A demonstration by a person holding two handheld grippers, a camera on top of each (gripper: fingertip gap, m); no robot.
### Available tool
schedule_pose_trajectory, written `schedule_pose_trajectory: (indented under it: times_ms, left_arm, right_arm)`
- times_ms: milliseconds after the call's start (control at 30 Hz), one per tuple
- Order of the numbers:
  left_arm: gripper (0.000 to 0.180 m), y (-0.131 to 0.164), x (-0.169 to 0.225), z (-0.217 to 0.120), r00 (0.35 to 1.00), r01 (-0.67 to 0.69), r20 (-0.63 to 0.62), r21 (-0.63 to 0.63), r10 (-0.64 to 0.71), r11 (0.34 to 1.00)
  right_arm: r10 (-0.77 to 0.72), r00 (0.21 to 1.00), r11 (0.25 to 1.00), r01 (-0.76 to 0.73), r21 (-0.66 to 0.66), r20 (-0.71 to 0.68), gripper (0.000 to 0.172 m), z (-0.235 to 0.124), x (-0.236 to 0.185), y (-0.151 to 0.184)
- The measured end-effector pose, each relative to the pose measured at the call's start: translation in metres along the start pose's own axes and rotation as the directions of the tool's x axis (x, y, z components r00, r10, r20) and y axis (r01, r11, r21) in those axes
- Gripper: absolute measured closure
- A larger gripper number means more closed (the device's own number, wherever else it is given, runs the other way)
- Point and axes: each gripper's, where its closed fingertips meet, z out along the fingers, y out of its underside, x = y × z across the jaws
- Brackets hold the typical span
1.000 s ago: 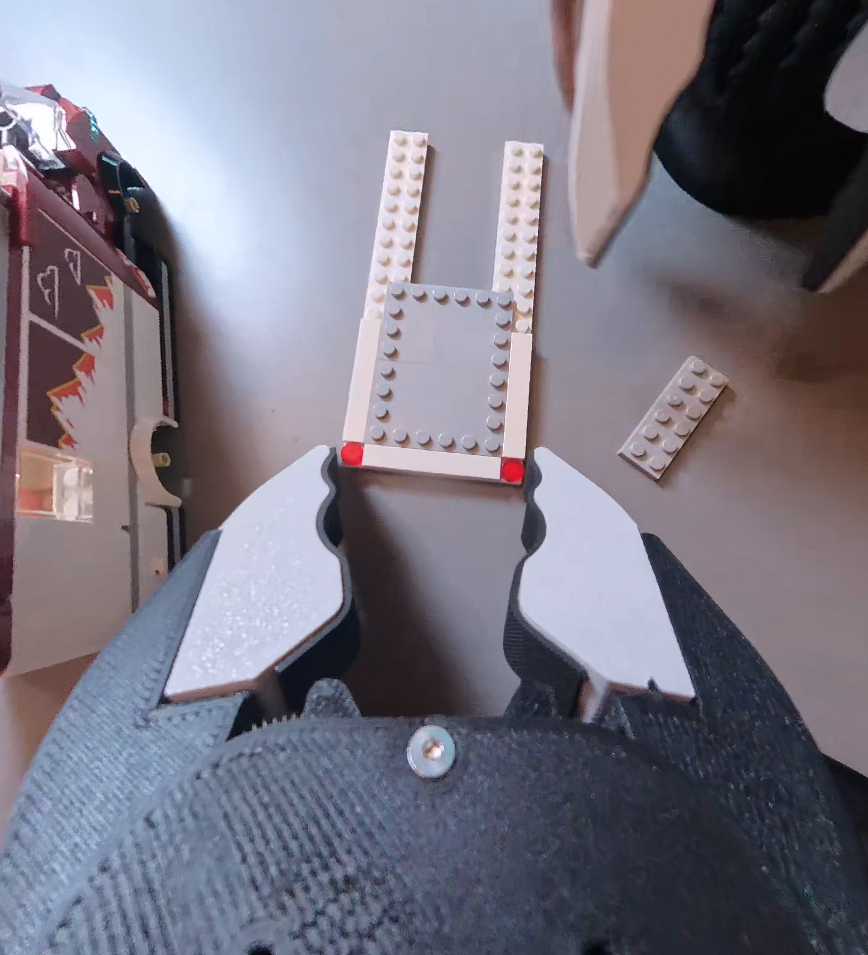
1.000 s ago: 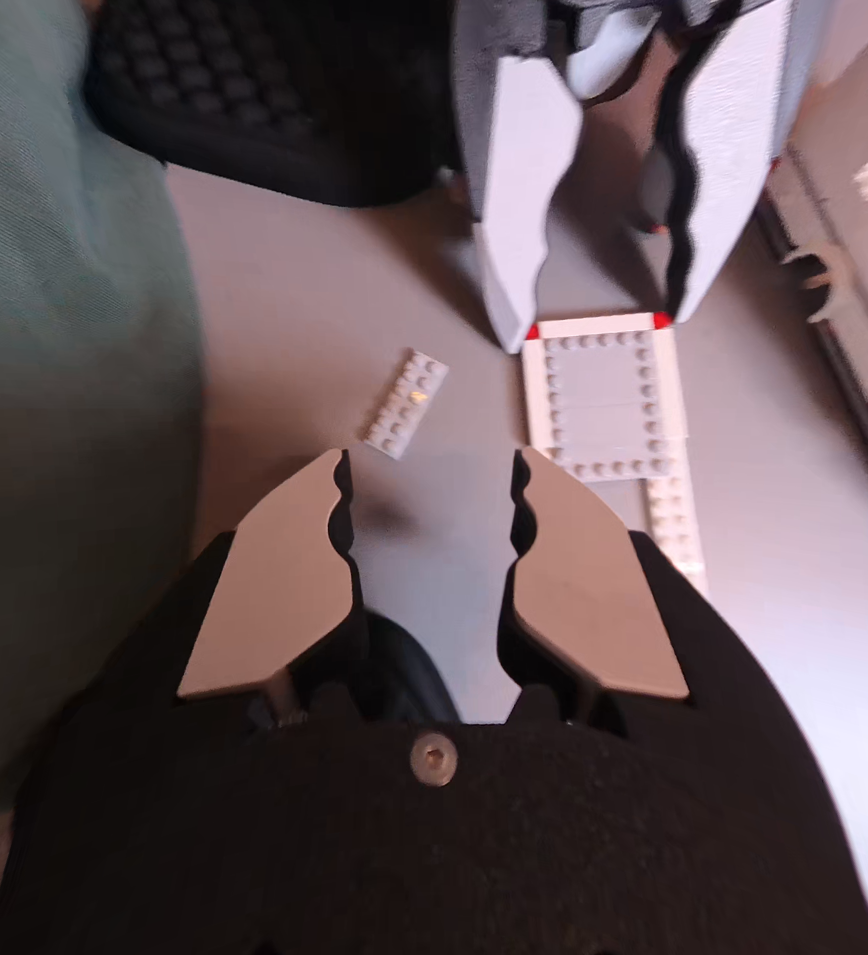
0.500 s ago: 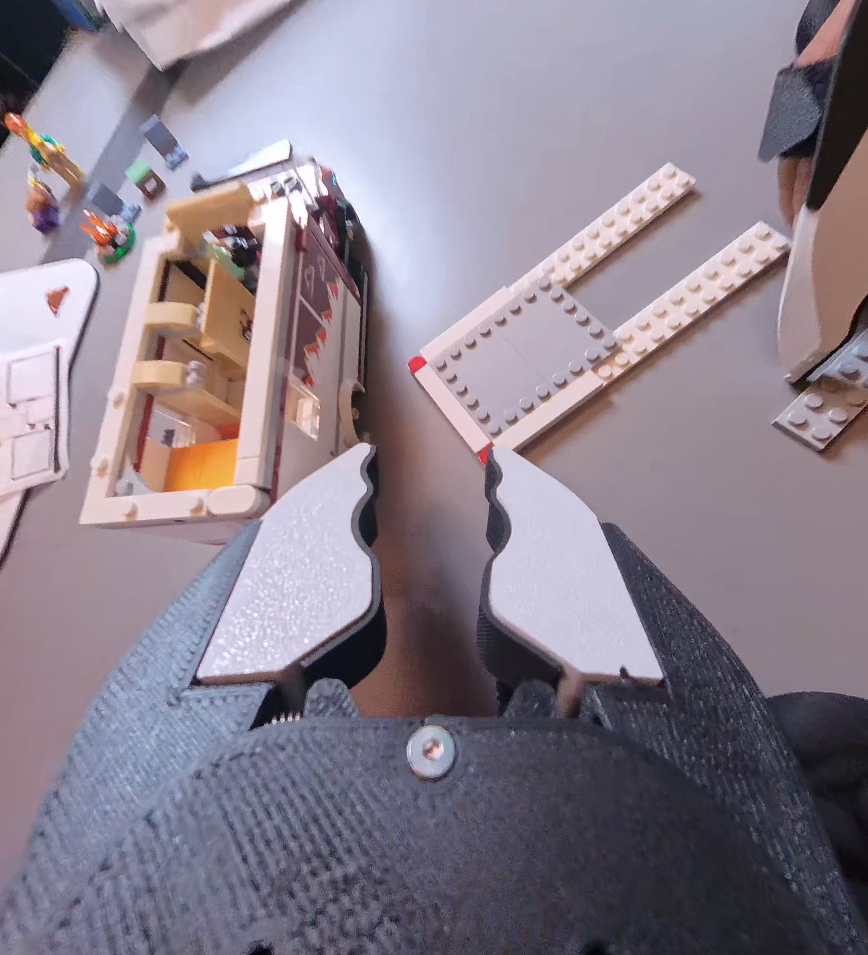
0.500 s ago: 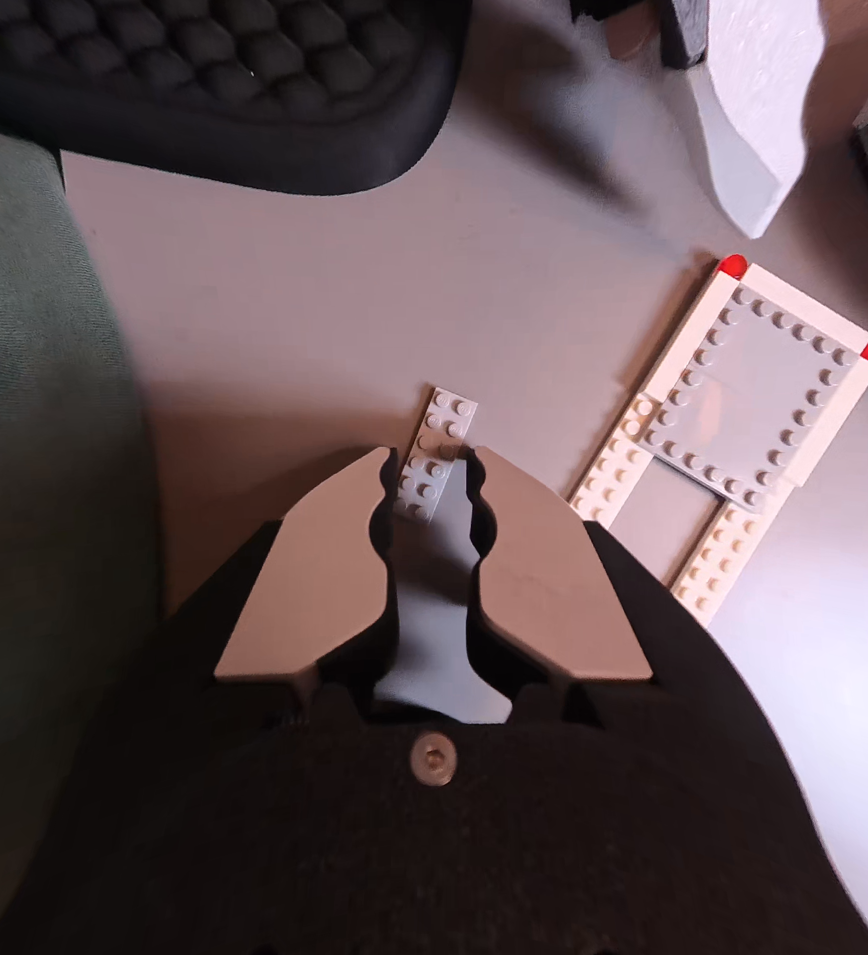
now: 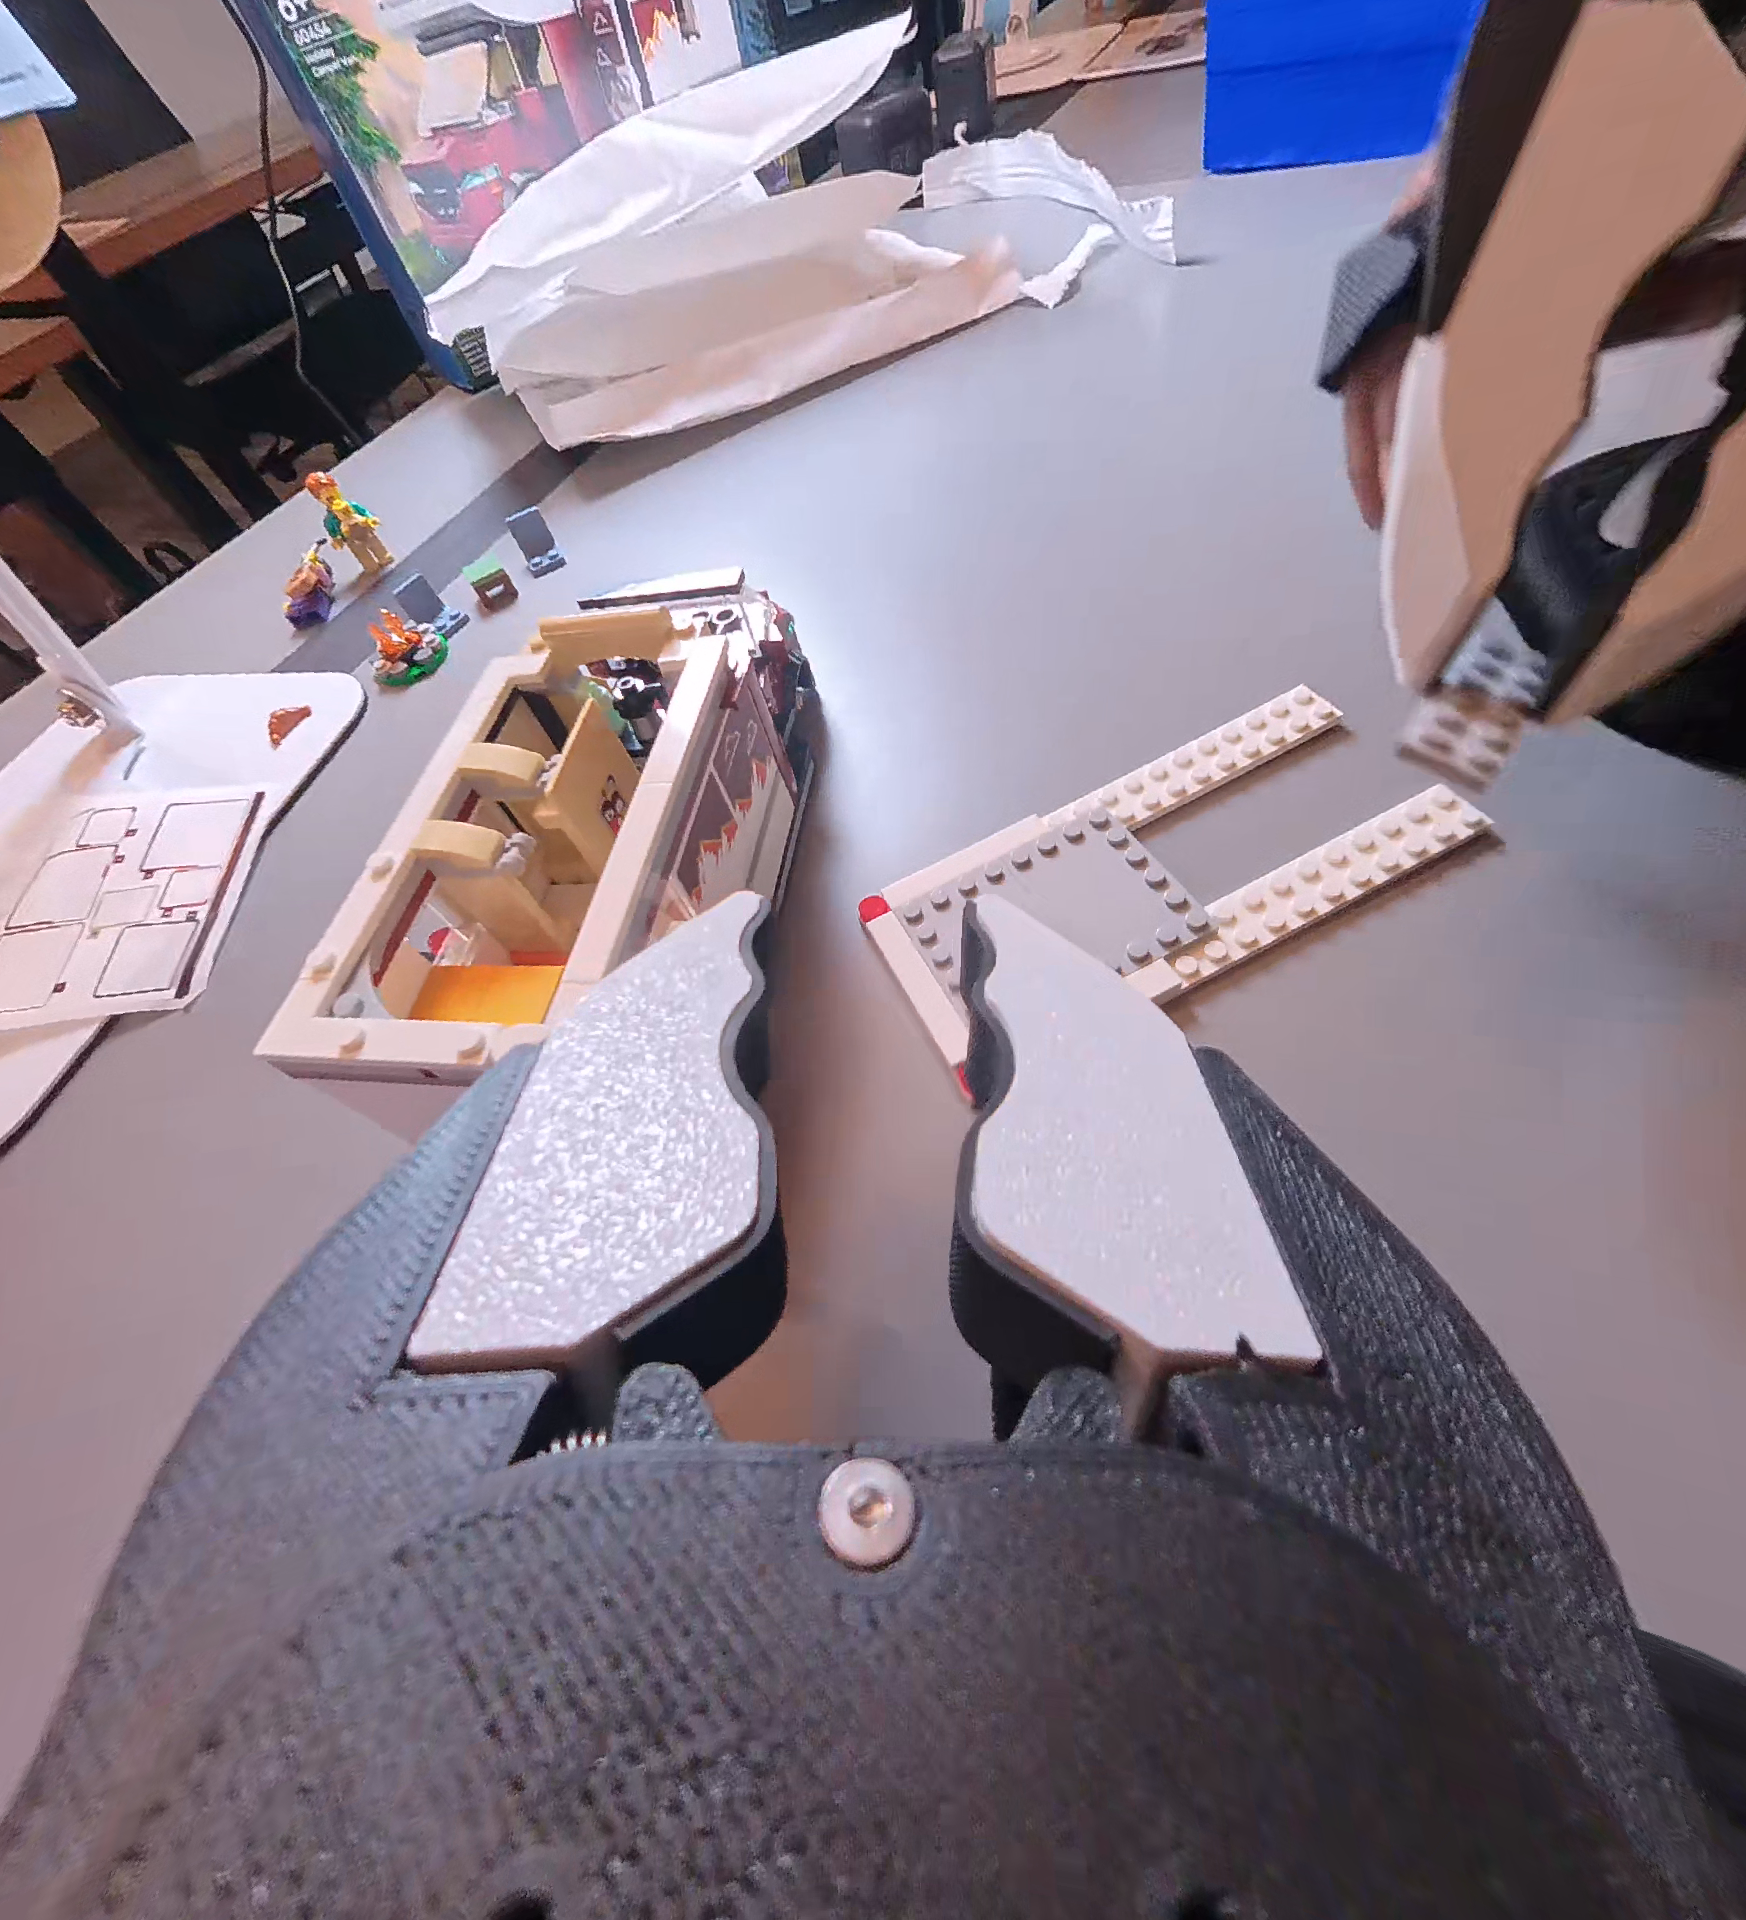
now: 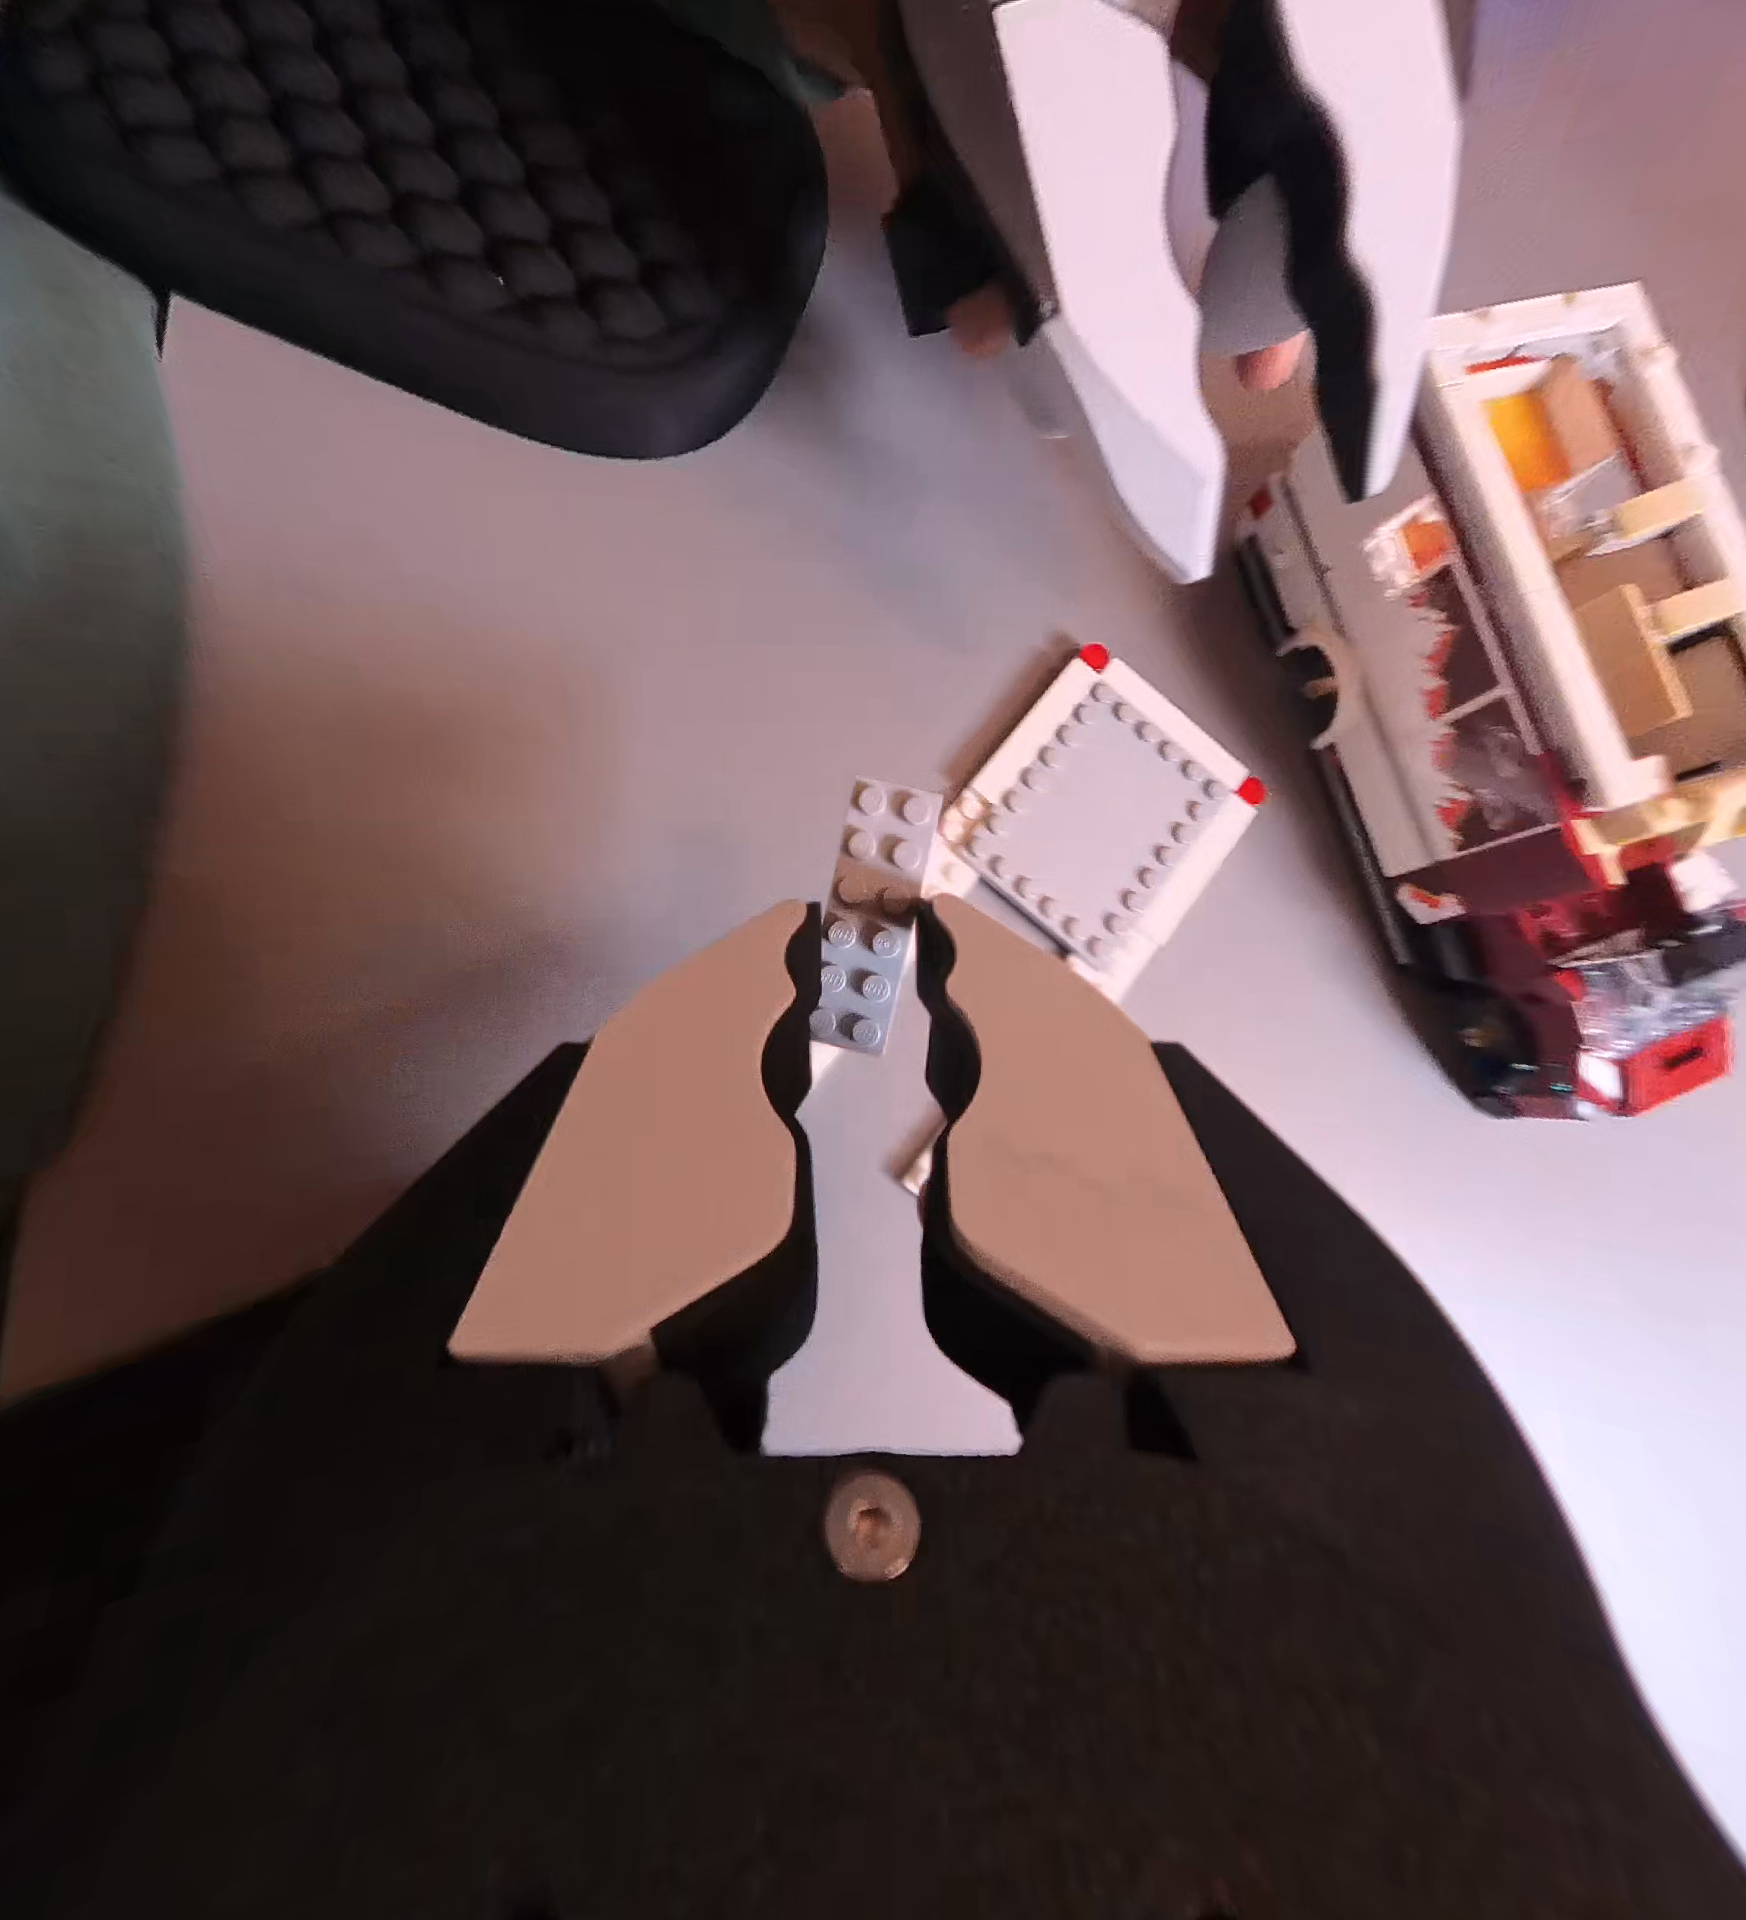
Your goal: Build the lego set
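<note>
Presently, your right gripper point(image 6: 867, 914) clasped a small grey studded plastic plate point(image 6: 874, 914); your left gripper point(image 5: 864, 920) gaped bare above the grey table point(image 5: 1056, 540).

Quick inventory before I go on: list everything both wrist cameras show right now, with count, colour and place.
Small studded plate: one, light grey, lifted off the table between the right gripper's fingertips.
Flat plate assembly: one, grey square with white border, two red corners, two white strips; on the table by the left gripper.
Camper-style brick model: one, white, tan and dark red, roof off; left of the assembly.
Minifigures and small builds: several, mixed colours; far left.
Sticker sheet: one, white; left edge.
Paper bags: white, crumpled; far side.
Set box: one; behind the bags.
Table: grey.
Left gripper: open, empty.
Right gripper: closed on the plate.
</note>
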Motion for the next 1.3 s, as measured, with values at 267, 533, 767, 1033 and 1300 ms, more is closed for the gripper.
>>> schedule_pose_trajectory:
  times_ms: [267,533,767,1033,1300]
  left_arm:
    - [0.147,0.008,0.003,0.005,0.997,0.07,-0.035,-0.016,-0.07,0.997]
    - [0.147,0.016,-0.001,0.007,0.999,0.05,-0.012,-0.041,-0.05,0.998]
    - [0.147,0.021,-0.002,0.01,0.999,0.049,-0.018,-0.057,-0.05,0.997]
    - [0.147,0.022,0.0,0.011,0.998,0.046,-0.027,-0.064,-0.048,0.997]
    - [0.147,0.023,0.0,0.011,0.999,0.042,-0.029,-0.068,-0.044,0.997]
  right_arm:
    - [-0.153,0.972,0.987,0.159,-0.02,0.175,0.155,-0.015,0.027,0.028]
    - [-0.328,0.893,0.93,0.362,-0.062,0.308,0.155,0.015,0.029,0.036]
    - [-0.425,0.804,0.871,0.488,-0.054,0.416,0.155,0.031,0.022,0.033]
    - [-0.487,0.733,0.808,0.584,-0.073,0.475,0.155,0.04,0.022,0.031]
    - [-0.529,0.75,0.797,0.6,-0.072,0.396,0.145,0.04,0.033,0.027]
